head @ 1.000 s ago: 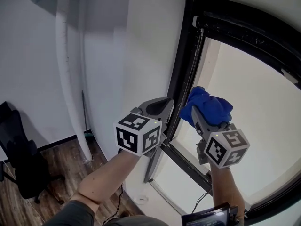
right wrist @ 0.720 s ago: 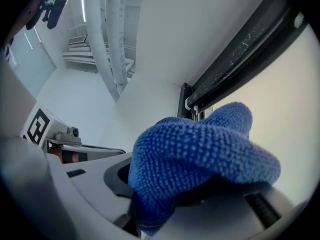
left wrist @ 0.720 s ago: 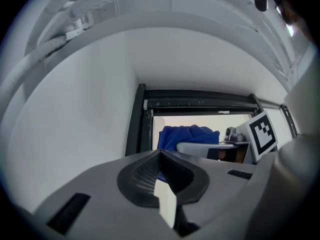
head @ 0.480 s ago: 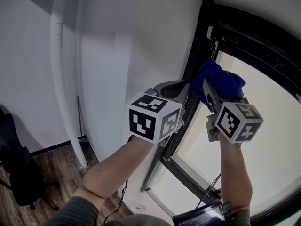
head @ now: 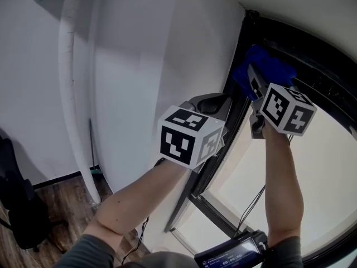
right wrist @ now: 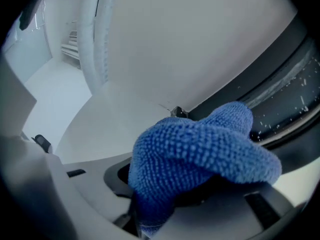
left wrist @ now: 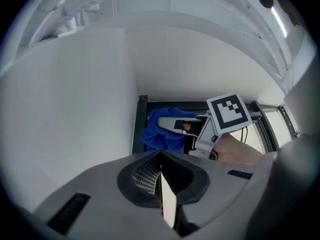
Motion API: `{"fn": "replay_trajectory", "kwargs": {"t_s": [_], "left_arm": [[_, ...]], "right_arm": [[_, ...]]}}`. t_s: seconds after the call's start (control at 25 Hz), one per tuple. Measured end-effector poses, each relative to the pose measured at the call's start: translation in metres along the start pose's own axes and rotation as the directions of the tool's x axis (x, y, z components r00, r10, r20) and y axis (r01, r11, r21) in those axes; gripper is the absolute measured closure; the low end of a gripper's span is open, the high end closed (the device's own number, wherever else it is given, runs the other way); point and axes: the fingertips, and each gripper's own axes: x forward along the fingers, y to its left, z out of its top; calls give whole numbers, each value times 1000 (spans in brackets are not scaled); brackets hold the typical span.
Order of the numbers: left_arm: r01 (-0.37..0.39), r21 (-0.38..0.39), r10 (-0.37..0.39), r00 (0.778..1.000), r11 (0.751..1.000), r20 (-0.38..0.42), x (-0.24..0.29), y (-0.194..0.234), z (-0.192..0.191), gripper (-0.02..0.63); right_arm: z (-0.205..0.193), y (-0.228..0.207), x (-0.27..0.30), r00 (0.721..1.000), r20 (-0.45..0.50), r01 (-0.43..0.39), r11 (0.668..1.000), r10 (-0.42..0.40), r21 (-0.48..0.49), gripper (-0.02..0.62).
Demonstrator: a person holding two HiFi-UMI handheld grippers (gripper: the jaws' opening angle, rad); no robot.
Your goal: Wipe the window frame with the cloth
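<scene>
The wiping looks to be under way rather than finished: the right gripper (head: pixel 255 84) is raised to the upper corner of the black window frame (head: pixel 211 170), its jaws pinching the blue cloth (right wrist: pixel 200 154), and the bunched cloth sits right at the spot where the upright member meets the top rail beside the white wall (head: pixel 156 49). No picture shows which stretches are already clean. In the right gripper view, pale specks show on the dark channel of the top rail just beyond the cloth, so that run probably remains, and the long upright and lower members look untouched as far as can be judged. The left gripper (left wrist: pixel 161 178) hangs just below, jaws pressed together on nothing, near the upright but taking no part. The cloth covers the right jaws' tips, so the contact itself is hard to confirm, and the frame's lower and far sides are cut off.
</scene>
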Motion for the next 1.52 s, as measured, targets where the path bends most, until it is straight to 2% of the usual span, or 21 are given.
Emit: {"fn": "replay_trajectory", "kwargs": {"t_s": [0.32,0.56,1.12,1.52], "left_arm": [[14,1,-14,1000,1000,21,-6,6,9,601],[32,-19,-32,999,999,14,4,0,3,601],[163,-42,-163,987,986,10,38,-76,-9,601],[301,-66,-299,953,951,49,52,-152,-5,601]], "right_arm": [[0,-7,17,998,-13,63,998,-63,-27,439],[4,-18,-1,994,-5,105,993,-105,-53,439],[30,-58,-81,982,29,187,978,-185,-94,439],[48,-97,-156,950,38,313,939,-311,-145,439]]}}
